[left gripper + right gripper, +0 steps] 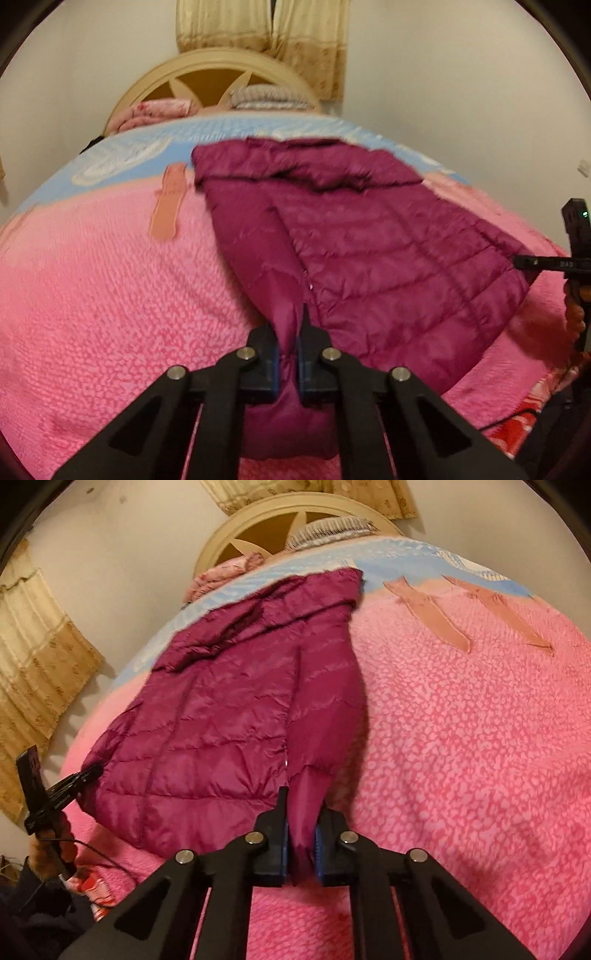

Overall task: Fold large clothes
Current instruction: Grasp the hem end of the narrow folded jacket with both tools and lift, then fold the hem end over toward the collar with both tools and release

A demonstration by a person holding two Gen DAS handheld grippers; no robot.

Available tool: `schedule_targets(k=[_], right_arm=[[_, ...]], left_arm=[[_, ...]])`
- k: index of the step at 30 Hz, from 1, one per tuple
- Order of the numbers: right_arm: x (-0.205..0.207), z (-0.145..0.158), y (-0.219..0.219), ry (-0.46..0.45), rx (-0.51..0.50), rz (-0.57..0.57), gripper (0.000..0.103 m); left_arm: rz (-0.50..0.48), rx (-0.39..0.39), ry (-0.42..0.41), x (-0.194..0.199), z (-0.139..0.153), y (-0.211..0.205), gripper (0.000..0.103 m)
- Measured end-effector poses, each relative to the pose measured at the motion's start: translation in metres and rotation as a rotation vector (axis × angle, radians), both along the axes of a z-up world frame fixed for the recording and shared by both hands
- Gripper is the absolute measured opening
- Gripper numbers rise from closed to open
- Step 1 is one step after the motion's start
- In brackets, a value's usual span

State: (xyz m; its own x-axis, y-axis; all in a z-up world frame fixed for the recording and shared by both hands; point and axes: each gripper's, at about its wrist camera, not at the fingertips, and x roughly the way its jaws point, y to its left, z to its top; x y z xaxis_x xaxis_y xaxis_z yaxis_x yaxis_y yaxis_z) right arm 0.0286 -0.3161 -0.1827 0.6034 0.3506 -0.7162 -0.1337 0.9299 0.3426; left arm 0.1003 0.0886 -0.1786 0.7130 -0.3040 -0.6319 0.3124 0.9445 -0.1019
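A magenta quilted puffer jacket (369, 236) lies spread on the pink bed cover, collar toward the headboard. My left gripper (288, 363) is shut on a bunched edge of the jacket at its near end. In the right wrist view the same jacket (207, 716) lies to the left, and my right gripper (301, 845) is shut on a bunched fold of its near right edge. The other gripper (524, 263) shows at the jacket's far hem corner in the left wrist view, and likewise in the right wrist view (88, 773).
The pink fleece cover (110, 277) with a light blue band (147, 147) spans the bed. A cream headboard (207, 70), pillows and a folded grey blanket (266, 96) sit at the far end. Curtains (33, 672) hang on the wall. A cable (92, 860) trails by the bed edge.
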Motion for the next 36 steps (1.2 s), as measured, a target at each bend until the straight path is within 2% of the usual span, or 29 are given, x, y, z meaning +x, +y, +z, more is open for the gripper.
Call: schedule_targets(k=[4, 9, 15, 19, 25, 32, 36], right_arm=[[-0.019, 0.021, -0.004, -0.037, 0.033, 0.024, 0.008], [-0.04, 0.056, -0.019, -0.082, 0.151, 0.036, 0.008], [-0.054, 0.11, -0.033, -0.204, 0.261, 0.043, 0.008], [-0.031, 0.142, -0.039, -0.278, 0.284, 0.053, 0.008], [0.048, 0.163, -0.04, -0.315, 0.3, 0.011, 0.007], [0.144, 0.154, -0.044, -0.269, 0.27, -0.059, 0.007], [0.188, 0.138, -0.049, -0.236, 0.259, -0.106, 0.007]], left_arm=[[-0.031, -0.14, -0.006, -0.015, 0.025, 0.022, 0.006], [-0.064, -0.306, -0.038, -0.028, 0.067, 0.043, 0.006], [-0.091, -0.383, -0.113, -0.034, 0.109, 0.054, 0.006], [-0.089, -0.397, -0.127, -0.003, 0.117, 0.061, 0.006], [-0.062, -0.386, -0.106, 0.059, 0.112, 0.064, 0.006], [-0.035, -0.346, -0.08, 0.127, 0.095, 0.059, 0.007], [0.025, -0.29, -0.077, 0.155, 0.088, 0.056, 0.02]])
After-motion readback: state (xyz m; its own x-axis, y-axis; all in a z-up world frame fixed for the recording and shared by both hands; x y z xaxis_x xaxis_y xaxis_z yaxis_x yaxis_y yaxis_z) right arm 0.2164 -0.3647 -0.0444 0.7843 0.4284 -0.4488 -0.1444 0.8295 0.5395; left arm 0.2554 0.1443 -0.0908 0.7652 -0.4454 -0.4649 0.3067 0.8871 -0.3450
